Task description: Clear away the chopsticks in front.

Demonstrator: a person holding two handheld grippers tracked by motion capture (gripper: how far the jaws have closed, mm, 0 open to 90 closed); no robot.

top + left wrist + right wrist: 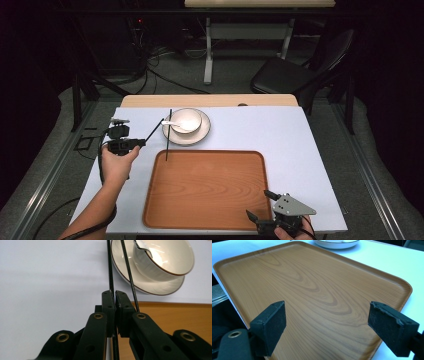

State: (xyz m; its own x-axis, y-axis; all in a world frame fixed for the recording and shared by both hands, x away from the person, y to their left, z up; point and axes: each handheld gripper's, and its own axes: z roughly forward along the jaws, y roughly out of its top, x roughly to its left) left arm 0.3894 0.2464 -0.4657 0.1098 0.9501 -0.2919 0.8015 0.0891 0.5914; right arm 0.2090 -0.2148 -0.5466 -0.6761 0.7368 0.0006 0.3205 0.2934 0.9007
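My left gripper (144, 141) hovers at the table's left, shut on a pair of thin black chopsticks (168, 135). In the left gripper view its jaws (115, 293) pinch one chopstick (110, 270), and the second one (128, 272) crosses just right of them. The sticks reach over the far left corner of the wooden tray (210, 190), toward a white bowl (186, 120) that stands on a saucer (200, 136) with a white spoon (172, 124) in it. My right gripper (259, 203) is open over the tray's near right corner (312, 285), with nothing between its pads.
The table is covered in white (280, 135), and its front edge runs just below the tray. Behind the table are a black chair (295, 72), a second table's legs (210, 50) and cables on the floor.
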